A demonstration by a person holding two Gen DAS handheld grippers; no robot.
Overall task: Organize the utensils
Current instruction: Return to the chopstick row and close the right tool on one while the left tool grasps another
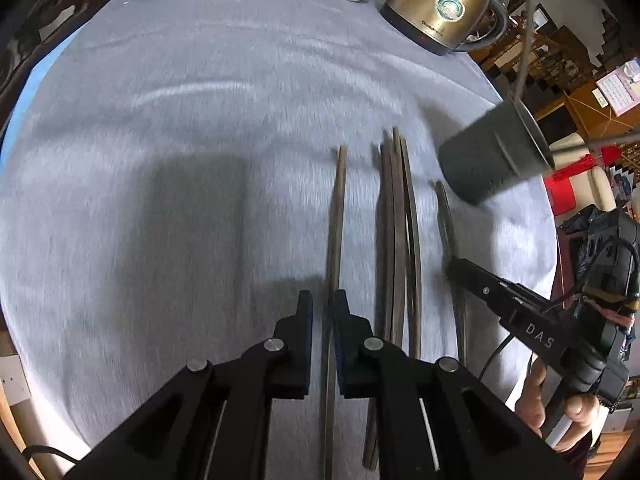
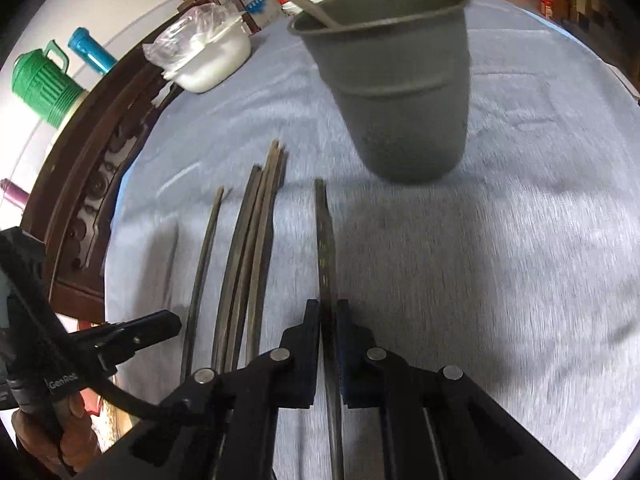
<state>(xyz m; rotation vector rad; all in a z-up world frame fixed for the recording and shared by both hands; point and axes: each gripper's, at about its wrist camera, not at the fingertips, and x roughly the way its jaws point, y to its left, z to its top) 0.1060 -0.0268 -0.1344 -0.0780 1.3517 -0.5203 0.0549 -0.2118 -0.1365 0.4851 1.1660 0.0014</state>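
With each claw clamped on one chopstick lying lengthwise along its line of sight, the left claw (image 1: 322, 306) holds the outermost stick (image 1: 338, 216), the right claw (image 2: 328, 314) its own stick (image 2: 324, 232), nearest the cup (image 2: 396, 80) ahead on the surface (image 1: 180, 140).

The right gripper (image 2: 328, 320) is pinching one dark chopstick (image 2: 324, 232) between its jaws — the stick is pointing ahead toward the grey cup (image 2: 400, 92). More chopsticks (image 2: 248, 256) are lying left of the jaws on the grey cloth (image 2: 500, 240).
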